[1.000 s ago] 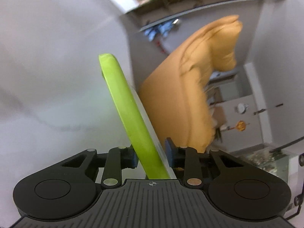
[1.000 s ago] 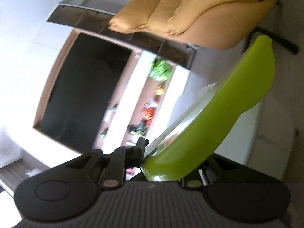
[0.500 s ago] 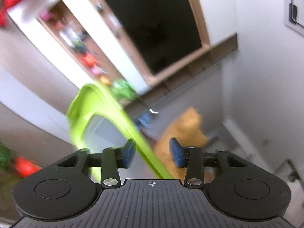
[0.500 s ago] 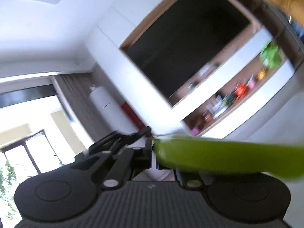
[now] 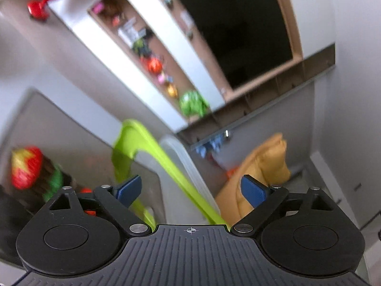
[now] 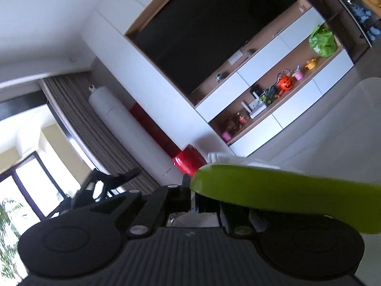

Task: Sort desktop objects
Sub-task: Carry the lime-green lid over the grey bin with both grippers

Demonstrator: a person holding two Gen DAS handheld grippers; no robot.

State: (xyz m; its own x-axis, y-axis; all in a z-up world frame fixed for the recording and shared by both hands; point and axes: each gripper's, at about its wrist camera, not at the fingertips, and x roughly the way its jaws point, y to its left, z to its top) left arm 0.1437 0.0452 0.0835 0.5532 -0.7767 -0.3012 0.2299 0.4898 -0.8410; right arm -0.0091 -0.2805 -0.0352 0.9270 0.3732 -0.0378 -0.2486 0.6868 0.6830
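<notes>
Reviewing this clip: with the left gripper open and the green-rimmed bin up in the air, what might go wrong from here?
1. The left gripper stands open around the green rim without clamping it, so the bin seems to hang from the right gripper alone and may slip or swing.
2. The bin looks steeply tilted; any contents, not visible here, might spill.
3. The left view is blurred, suggesting fast motion that strains the single grip.

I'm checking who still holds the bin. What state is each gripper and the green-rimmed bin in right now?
left gripper: open, blue pads apart, either side of the rim without touching it.
right gripper: shut on the bin's green rim.
green-rimmed bin: tilted, held at one edge by the right gripper only; contents not visible.
</notes>
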